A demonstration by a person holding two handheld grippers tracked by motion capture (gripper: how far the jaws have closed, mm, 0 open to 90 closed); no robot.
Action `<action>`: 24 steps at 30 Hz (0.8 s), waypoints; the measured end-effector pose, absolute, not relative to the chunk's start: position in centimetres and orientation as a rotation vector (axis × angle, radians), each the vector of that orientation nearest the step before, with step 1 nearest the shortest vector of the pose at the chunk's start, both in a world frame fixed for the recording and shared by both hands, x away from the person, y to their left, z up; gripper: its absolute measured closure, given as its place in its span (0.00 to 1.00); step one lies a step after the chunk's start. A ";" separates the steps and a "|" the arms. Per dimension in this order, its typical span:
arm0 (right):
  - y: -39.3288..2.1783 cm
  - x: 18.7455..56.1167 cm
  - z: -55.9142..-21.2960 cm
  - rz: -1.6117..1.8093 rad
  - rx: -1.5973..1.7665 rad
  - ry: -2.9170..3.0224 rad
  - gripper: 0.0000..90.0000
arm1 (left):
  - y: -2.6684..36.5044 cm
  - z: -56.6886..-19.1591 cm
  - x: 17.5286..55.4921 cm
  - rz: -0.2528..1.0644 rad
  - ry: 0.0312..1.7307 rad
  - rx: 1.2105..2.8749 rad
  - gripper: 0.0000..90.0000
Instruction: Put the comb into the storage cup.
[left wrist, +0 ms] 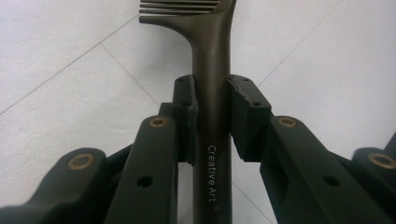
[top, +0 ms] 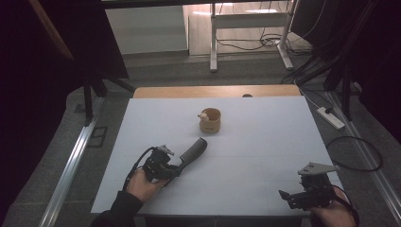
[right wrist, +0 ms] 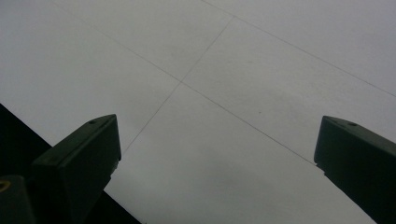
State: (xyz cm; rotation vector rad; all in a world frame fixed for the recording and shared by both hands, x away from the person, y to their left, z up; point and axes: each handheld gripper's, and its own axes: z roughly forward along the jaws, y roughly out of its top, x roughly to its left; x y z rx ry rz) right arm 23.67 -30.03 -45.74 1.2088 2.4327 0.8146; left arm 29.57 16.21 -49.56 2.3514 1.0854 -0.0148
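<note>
Comb [top: 193, 152] is the thing in hand: a dark, long-handled comb gripped by the left gripper [top: 176, 169], lying low over the white table [top: 265, 142] and pointing up and to the right toward the wooden cup [top: 210, 120]. That cup, a small tan vessel with a pale rounded knob at its left rim, stands beyond the comb's toothed end and well apart from it, with bare table between the two, so nothing stands in the way. Right of the cup and nearer the person, close to the table's near right corner, the right gripper [top: 289, 197] is held in the person's other hand with a grey three-cornered plate on top; in the right gripper view its jaws stand wide apart over the plain white surface with nothing between them. Beyond the cup, past the table's wooden far edge, cables trail over the grey floor by a white desk frame [top: 213, 42], and a white power strip [top: 330, 117] lies off to the cup's right on the floor. In the left gripper view the comb [left wrist: 212, 93] runs straight up between the two black pads, which press on either side of its smooth brownish-grey handle; pale lettering reading "Creative Art" runs along the handle below the pads, and above them the handle widens into a row of fine parallel teeth spreading to the left.
</note>
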 end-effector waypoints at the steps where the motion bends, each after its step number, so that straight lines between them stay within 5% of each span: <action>1: -30.0 23.7 -45.7 0.815 1.209 2.432 0.01 | 16.2 -49.4 29.4 -0.009 1.079 2.343 0.80; 24: -30.0 23.6 -45.7 0.823 1.200 2.433 0.01 | 16.4 -48.3 28.2 0.007 0.983 2.267 0.80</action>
